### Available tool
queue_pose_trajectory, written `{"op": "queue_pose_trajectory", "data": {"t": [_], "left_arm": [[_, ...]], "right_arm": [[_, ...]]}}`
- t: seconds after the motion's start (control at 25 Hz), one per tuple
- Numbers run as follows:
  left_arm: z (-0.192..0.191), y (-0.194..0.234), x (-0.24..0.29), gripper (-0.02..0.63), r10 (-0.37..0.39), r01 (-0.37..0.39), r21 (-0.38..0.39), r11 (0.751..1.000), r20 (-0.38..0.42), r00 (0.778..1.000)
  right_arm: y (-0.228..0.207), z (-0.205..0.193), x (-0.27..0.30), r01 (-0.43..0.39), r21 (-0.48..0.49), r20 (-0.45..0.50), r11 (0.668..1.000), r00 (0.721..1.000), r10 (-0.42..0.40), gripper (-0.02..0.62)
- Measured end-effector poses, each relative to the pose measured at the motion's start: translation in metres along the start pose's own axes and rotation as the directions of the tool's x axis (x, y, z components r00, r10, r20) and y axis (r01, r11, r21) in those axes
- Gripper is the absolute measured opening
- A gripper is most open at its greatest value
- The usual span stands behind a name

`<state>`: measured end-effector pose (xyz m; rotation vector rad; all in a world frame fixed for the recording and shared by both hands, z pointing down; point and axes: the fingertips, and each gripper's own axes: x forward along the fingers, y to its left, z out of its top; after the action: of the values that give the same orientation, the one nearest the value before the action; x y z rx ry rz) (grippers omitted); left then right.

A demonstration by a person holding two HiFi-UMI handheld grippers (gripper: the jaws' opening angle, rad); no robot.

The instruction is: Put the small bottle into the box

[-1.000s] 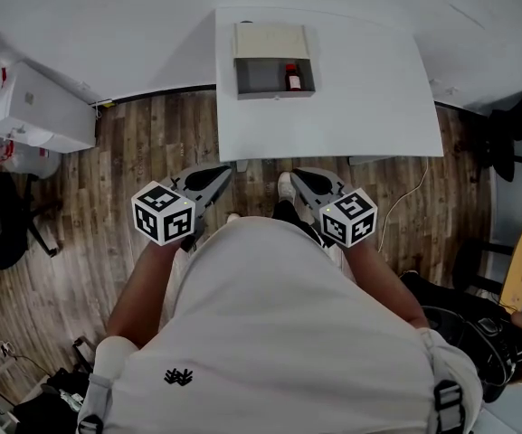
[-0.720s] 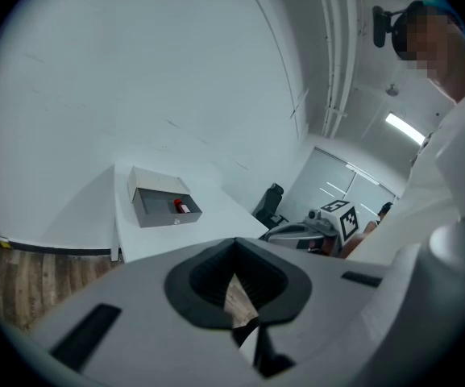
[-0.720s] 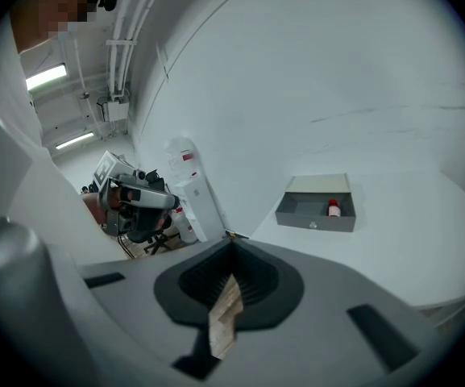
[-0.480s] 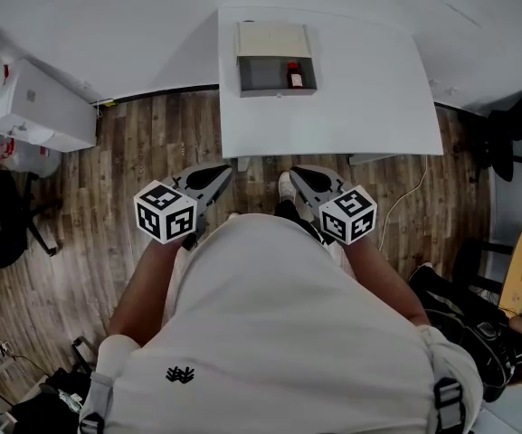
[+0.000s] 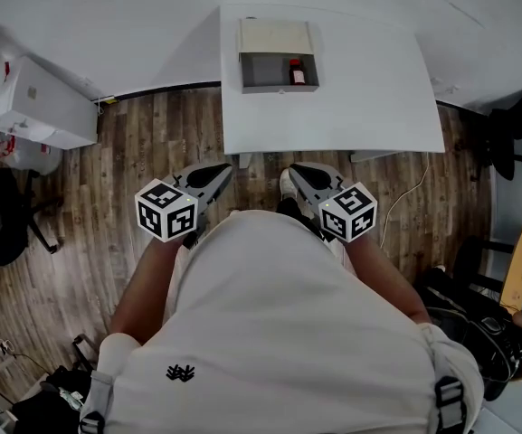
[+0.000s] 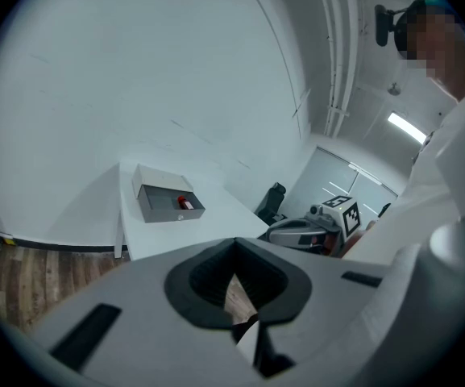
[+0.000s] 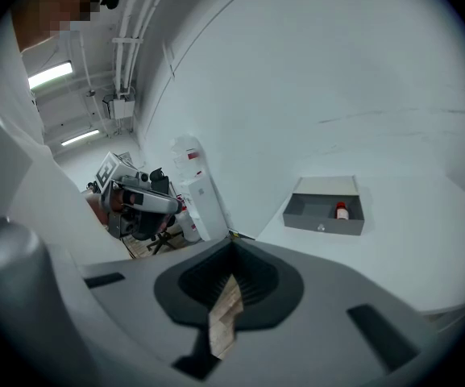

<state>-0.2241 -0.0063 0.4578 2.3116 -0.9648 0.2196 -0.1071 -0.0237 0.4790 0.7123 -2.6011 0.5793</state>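
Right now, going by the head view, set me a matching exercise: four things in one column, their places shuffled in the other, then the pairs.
1 bottle
2 box
3 table
4 left hand-held gripper

A stands by the white wall
B inside the box, at its right end
C on the table's far part
D held over the wood floor, short of the table

Pairs: 1-B, 2-C, 3-A, 4-D

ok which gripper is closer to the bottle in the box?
Right, by a little. The right gripper hangs short of the table's near edge, almost straight in line with the bottle; the left gripper is just as far back but off to the bottle's left.
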Motion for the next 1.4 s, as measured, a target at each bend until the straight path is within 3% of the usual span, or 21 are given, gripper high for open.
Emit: {"op": "queue_pose_trajectory", "data": {"t": [0.92,1.4], "left_arm": [[-0.010,0.011,0.002,0.006,0.026,-0.027,-0.033,0.999,-0.020,0.999],[0.013,0.027,0.051,0.006,0.069,-0.071,-0.048,0.996,-0.051,0.996]], "right_arm": [[0.000,-0.002,0.010,-0.040,-0.025,-0.045,0.999,0.998,0.039,0.005],[-0.044,0.013,0.003,-0.069,-0.040,-0.045,0.997,0.997,0.067,0.005]]}}
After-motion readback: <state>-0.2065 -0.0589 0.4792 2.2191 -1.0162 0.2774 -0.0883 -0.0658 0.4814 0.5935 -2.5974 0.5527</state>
